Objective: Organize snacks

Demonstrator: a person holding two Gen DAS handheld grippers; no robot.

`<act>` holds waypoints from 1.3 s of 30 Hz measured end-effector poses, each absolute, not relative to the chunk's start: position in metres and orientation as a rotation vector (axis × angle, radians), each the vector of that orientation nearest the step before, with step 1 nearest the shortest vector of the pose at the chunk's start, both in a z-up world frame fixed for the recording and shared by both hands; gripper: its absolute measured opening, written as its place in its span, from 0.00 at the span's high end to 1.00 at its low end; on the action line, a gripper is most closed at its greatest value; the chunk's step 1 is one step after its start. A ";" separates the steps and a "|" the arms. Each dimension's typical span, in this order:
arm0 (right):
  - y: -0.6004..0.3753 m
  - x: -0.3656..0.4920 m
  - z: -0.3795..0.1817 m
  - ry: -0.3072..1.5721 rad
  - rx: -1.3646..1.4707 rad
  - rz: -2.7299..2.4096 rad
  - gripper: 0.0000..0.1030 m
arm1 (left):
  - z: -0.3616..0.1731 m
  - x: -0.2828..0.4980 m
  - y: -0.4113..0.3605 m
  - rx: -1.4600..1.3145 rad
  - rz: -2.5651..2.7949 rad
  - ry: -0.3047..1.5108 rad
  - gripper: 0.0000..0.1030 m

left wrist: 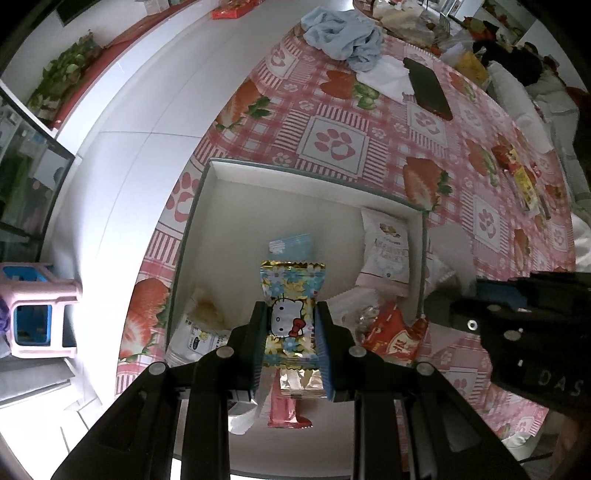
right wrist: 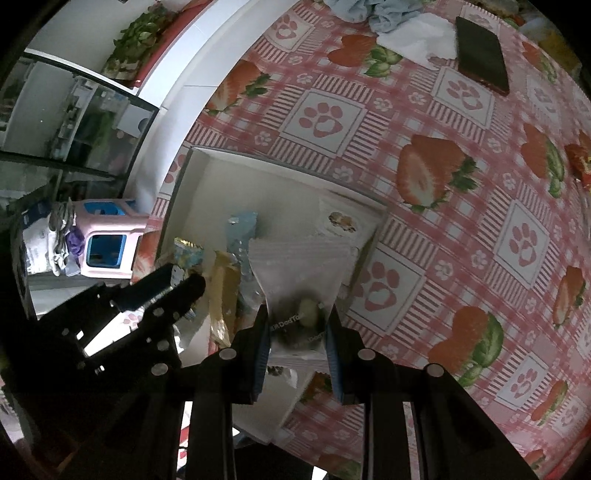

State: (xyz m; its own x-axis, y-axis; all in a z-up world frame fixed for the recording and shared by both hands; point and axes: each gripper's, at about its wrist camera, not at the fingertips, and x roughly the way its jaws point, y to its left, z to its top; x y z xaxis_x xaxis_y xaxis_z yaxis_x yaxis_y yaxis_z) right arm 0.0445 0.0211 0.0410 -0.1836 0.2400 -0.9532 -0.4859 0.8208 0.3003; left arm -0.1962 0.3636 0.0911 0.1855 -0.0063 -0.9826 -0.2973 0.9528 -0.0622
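My left gripper (left wrist: 290, 314) is shut on a Hello Kitty snack packet (left wrist: 291, 302) with a flowered gold wrapper, held above the white box (left wrist: 199, 206). My right gripper (right wrist: 298, 317) is shut on a white translucent snack packet (right wrist: 299, 284) over the same box's (right wrist: 181, 192) right side. The box holds several packets: a light blue one (left wrist: 291, 243), a white cookie packet (left wrist: 388, 247), a red one (left wrist: 395, 336). The left gripper also shows at the left of the right wrist view (right wrist: 181, 284), and the right gripper body shows at the right of the left wrist view.
The box sits on a pink strawberry-and-paw tablecloth (left wrist: 340, 140). A black phone (left wrist: 426, 86), a blue cloth (left wrist: 343, 33) and white tissue lie at the far end. More snack packets (left wrist: 521, 177) lie at the right. A pink stool (left wrist: 40, 314) stands on the floor at left.
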 end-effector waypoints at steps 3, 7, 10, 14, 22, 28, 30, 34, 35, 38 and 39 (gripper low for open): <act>0.029 0.048 0.036 1.645 -0.180 0.656 0.72 | 0.090 -0.196 0.363 -0.258 0.209 1.376 0.73; 0.033 0.050 0.030 1.656 -0.166 0.651 0.72 | 0.088 -0.196 0.360 -0.241 0.210 1.382 0.66; 0.028 0.049 0.024 1.683 -0.154 0.641 0.70 | 0.088 -0.198 0.358 -0.230 0.223 1.384 0.28; 0.007 0.051 0.017 1.698 -0.117 0.579 0.00 | 0.090 -0.200 0.356 -0.228 0.223 1.379 0.22; -0.093 0.050 -0.011 1.782 -0.016 0.346 0.00 | 0.090 -0.202 0.350 -0.227 0.206 1.389 0.22; -0.174 0.032 -0.027 1.830 0.102 0.162 0.00 | 0.089 -0.197 0.336 -0.172 0.186 1.417 0.20; -0.193 0.025 -0.029 1.836 0.132 0.118 0.00 | 0.087 -0.195 0.331 -0.148 0.191 1.437 0.19; -0.211 0.014 -0.029 1.842 0.187 0.085 0.00 | 0.100 -0.196 0.326 -0.091 0.236 1.378 0.19; -0.213 0.012 -0.029 1.842 0.192 0.086 0.00 | 0.104 -0.196 0.325 -0.076 0.248 1.364 0.19; -0.211 0.010 -0.026 1.836 0.177 0.111 0.00 | 0.116 -0.197 0.325 -0.052 0.259 1.323 0.19; -0.208 0.003 -0.025 1.828 0.162 0.125 0.00 | 0.118 -0.197 0.326 -0.055 0.249 1.316 0.19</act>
